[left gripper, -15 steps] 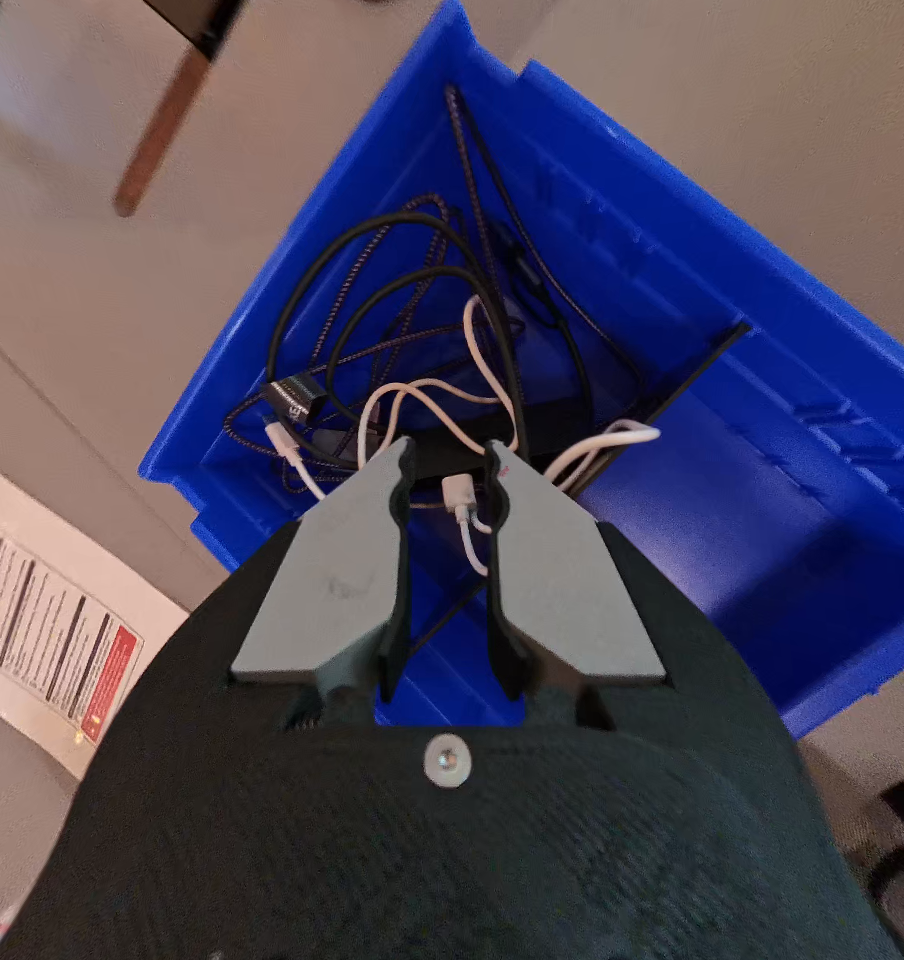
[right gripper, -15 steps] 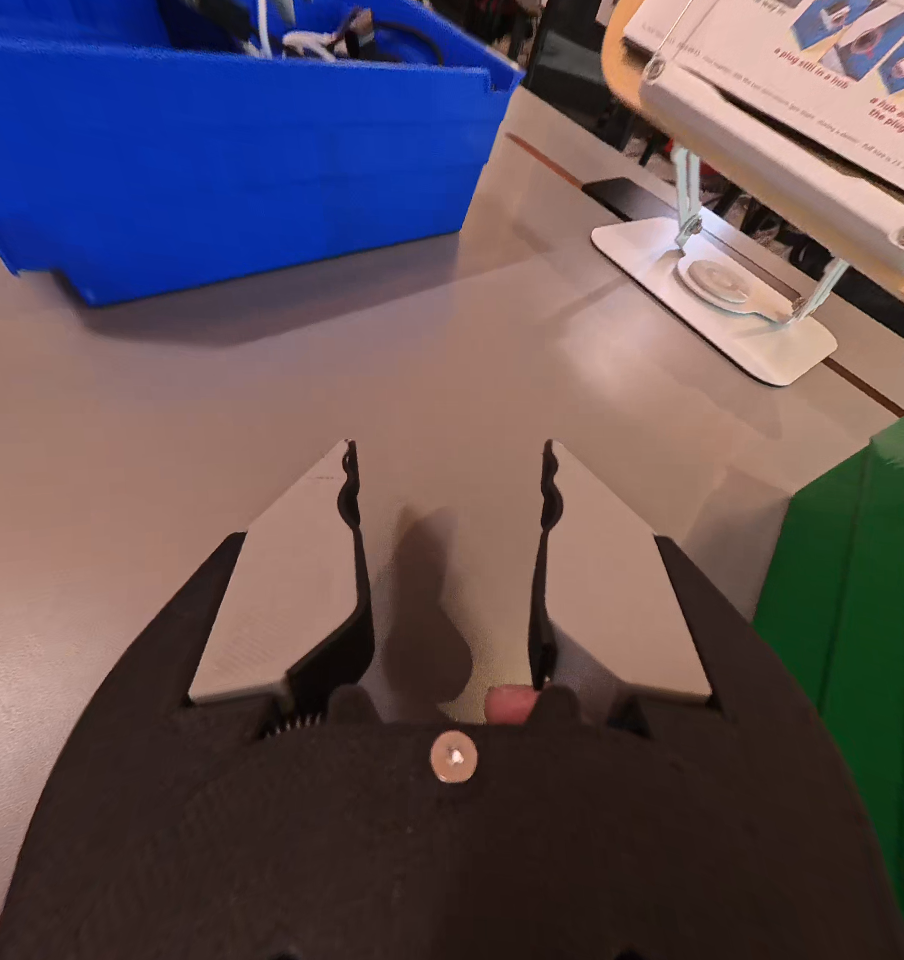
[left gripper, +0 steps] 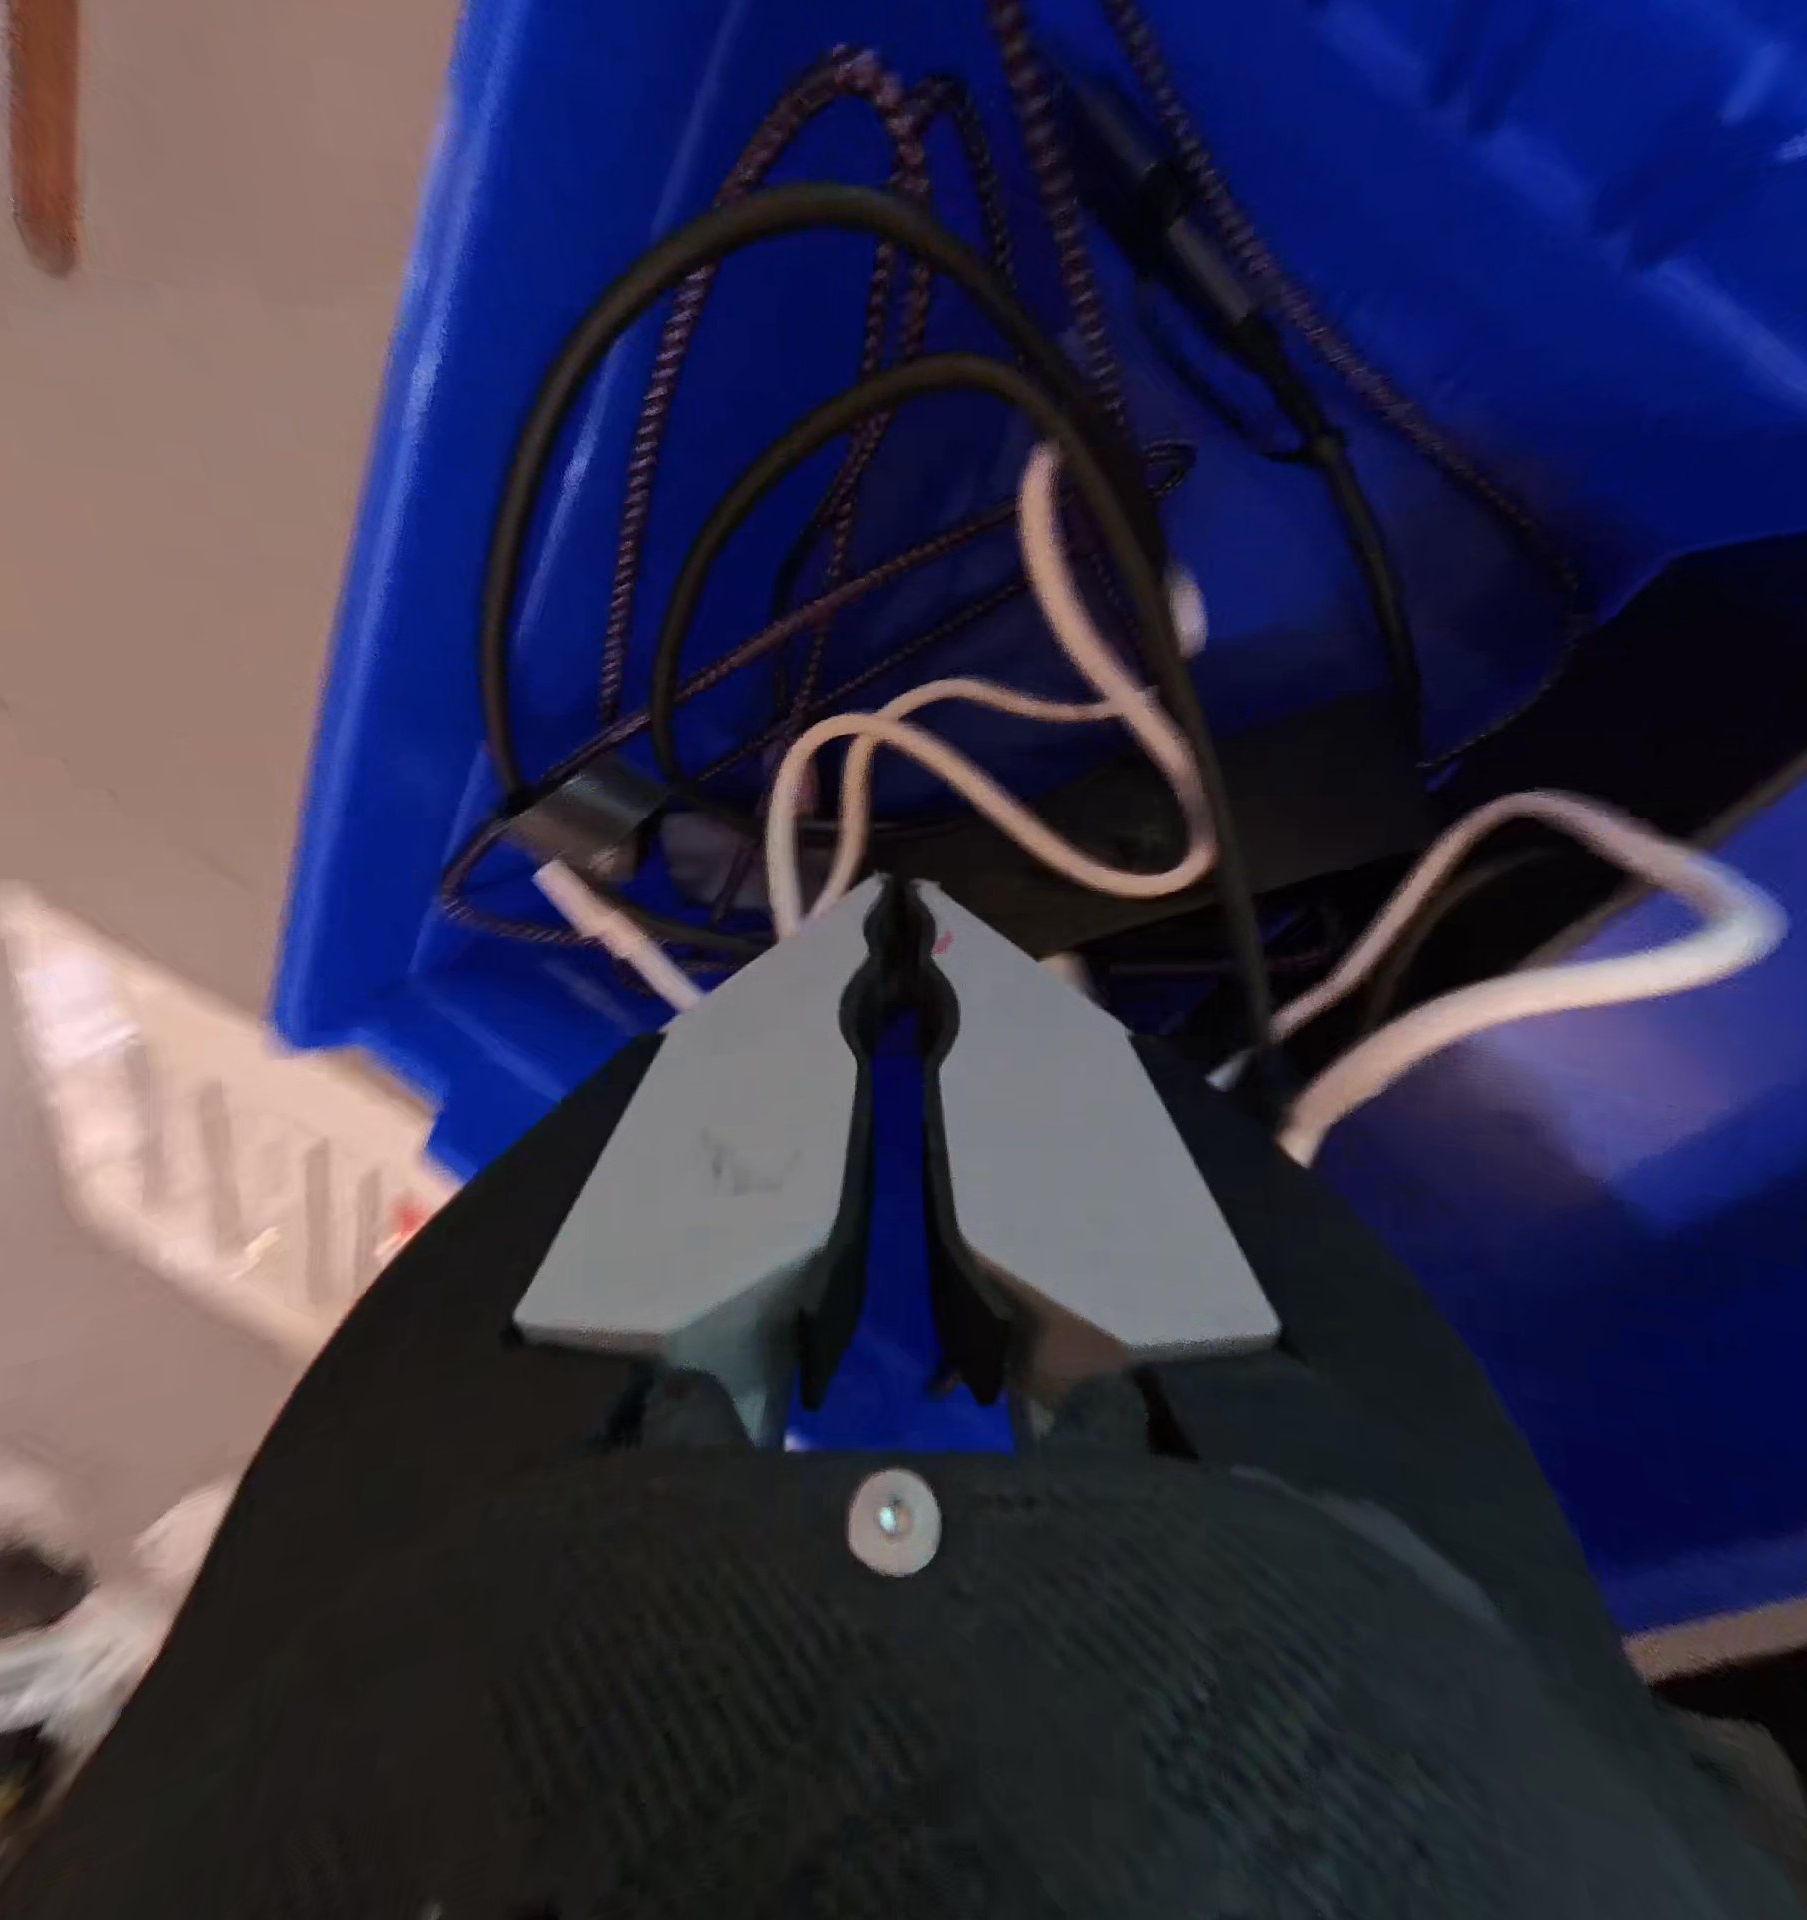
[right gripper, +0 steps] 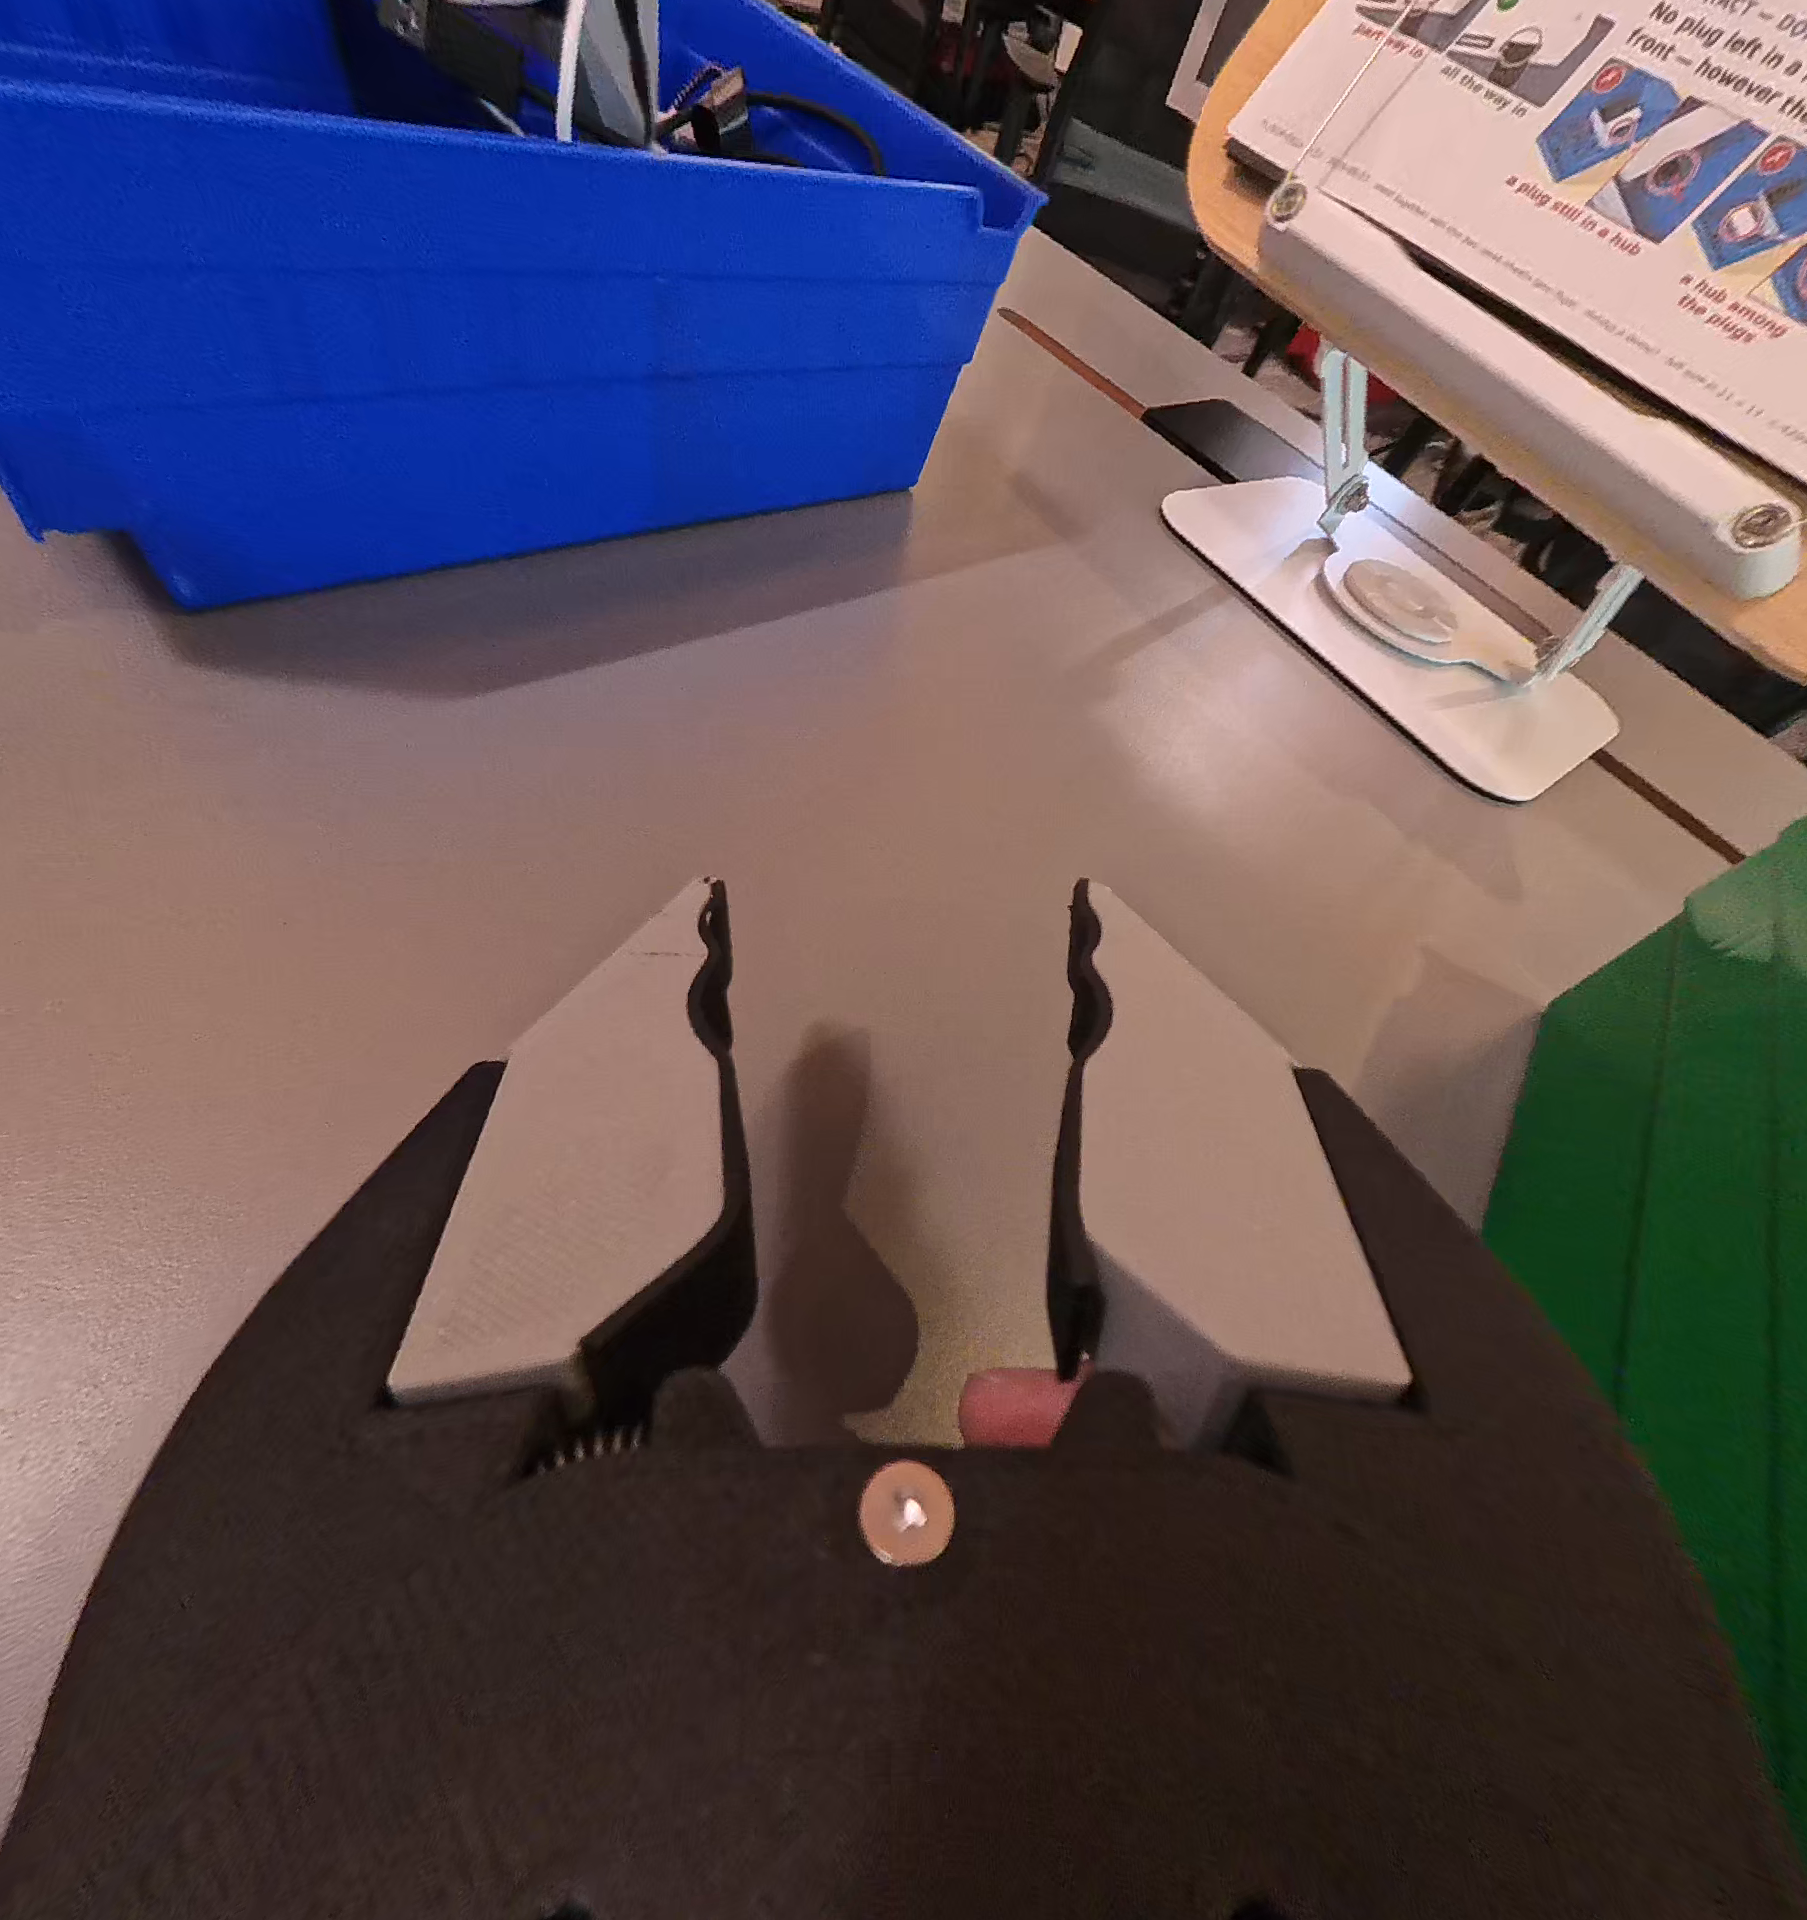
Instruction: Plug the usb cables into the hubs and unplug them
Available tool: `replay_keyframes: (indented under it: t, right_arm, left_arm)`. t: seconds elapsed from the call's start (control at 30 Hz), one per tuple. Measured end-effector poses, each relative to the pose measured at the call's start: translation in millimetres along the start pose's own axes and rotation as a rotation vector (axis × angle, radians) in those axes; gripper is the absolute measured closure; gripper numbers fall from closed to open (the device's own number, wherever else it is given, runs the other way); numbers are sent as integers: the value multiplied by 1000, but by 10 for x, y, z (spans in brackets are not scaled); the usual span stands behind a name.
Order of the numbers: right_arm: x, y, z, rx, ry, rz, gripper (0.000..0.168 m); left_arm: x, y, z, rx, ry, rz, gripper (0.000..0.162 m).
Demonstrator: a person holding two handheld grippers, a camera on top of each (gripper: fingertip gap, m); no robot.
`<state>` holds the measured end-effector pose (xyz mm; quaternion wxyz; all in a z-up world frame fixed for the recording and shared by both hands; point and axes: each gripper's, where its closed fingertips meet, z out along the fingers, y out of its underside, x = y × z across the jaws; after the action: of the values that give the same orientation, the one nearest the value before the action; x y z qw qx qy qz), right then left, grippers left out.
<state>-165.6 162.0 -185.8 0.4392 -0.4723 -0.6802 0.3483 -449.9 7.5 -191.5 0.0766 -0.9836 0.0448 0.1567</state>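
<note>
A grey bench (right gripper: 463,831) carries everything here, with dark clutter of a workroom blurred beyond its far edge. Ahead and to the left of the right hand-held gripper (right gripper: 897,904) stands a blue bin (right gripper: 483,332), cables showing over its rim. Ahead to its right a white stand (right gripper: 1398,613) holds up a tilted board with a printed instruction sheet (right gripper: 1647,177), and close on its right side is a green bin (right gripper: 1688,1247). This hand-held gripper hovers low over bare bench with its fingers spread wide and nothing between them; its shadow falls on the surface under the gap.

The left hand-held gripper (left gripper: 897,896) points down into the blue bin (left gripper: 1501,260), and the view is blurred. Its tips are pressed together; a white usb cable (left gripper: 992,769) loops away just ahead of them and seems to run in at the tips, but whether it is truly pinched I cannot tell, as the closed tips hide that spot. Farther ahead lie looping black cables (left gripper: 608,343) and dark braided cables (left gripper: 878,156), tangled together. A black hub (left gripper: 1294,790) lies across the bin floor just beyond the tips, under the white loops. A second white cable (left gripper: 1564,935) arcs off to the right of the fingers. To the left, outside the bin, a printed sheet (left gripper: 203,1122) lies on the bench.
</note>
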Motion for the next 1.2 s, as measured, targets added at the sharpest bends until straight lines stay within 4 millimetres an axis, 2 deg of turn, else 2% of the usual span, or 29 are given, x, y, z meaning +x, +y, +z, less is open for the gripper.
replay_keyframes:
  t: [0.07, 0.17, 0.3, 0.4, 0.47, 0.57, 0.63, 0.83, 0.93, 0.97, 1.07, 1.13, 1.2]
  right_arm:
    - [-3, -13, -13, 8, 22, -23, 105]
    - [-28, -40, -42, 29, 24, -32, 106]
    - [-13, -67, -76, 55, 5, 14, 107]
    - [12, -82, -101, 73, -5, 54, 106]
    - [20, -86, -111, 79, -10, 68, 106]
    - [15, -87, -114, 80, -13, 70, 106]
    - [-1, -86, -112, 78, -14, 58, 106]
    - [-31, -82, -102, 70, -10, 27, 105]
    - [-21, -85, -105, 74, -11, 38, 105]
    - [-18, -86, -107, 76, -11, 41, 106]
    - [-16, -89, -111, 79, -13, 45, 106]
    - [-17, -90, -111, 79, -11, 42, 106]
    - [-22, -89, -110, 78, -10, 36, 106]
  left_arm:
    - [-229, 131, -79, -67, -152, 37, 162]
    - [-169, 136, -158, -40, -121, 50, 162]
    - [-181, 167, -200, -50, -104, -36, 162]
    - [-180, 163, -325, -10, -76, -82, 162]
    - [-105, 147, -449, 38, -12, -106, 162]
    - [117, 185, -604, 75, 131, -114, 161]
    - [238, 182, -663, 106, 187, -102, 155]
    - [428, -33, -675, 212, 255, -99, 146]
    - [466, -107, -576, 202, 253, -94, 151]
    - [436, -122, -542, 194, 232, -100, 162]
    - [307, -201, -564, 209, 198, -178, 162]
    - [138, -296, -725, 288, 135, -217, 162]
    - [-41, -417, -1002, 406, 67, -263, 162]
